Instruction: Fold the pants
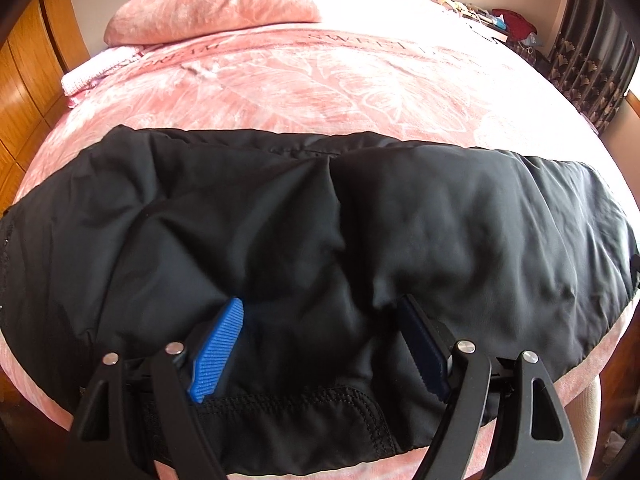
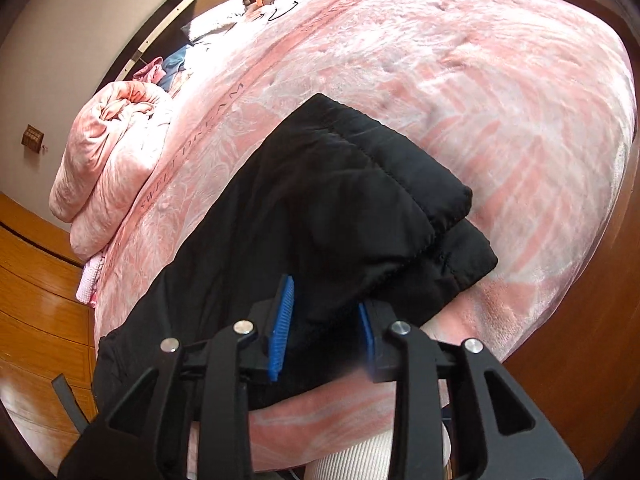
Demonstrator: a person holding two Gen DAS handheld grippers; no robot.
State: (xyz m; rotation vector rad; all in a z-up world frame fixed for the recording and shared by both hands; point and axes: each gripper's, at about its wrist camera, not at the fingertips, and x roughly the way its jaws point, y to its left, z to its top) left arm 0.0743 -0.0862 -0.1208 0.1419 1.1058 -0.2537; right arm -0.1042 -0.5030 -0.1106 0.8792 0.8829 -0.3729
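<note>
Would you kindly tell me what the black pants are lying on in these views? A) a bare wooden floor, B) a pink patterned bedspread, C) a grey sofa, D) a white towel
B: the black pants lie spread across the pink patterned bedspread, which shows around them in both wrist views.

pants: both ends cut off by frame edges | bedside clutter: too small to identify

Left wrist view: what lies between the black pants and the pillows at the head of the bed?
Only bare pink blanket between the pants and the pillows, seen in the left wrist view.
</note>
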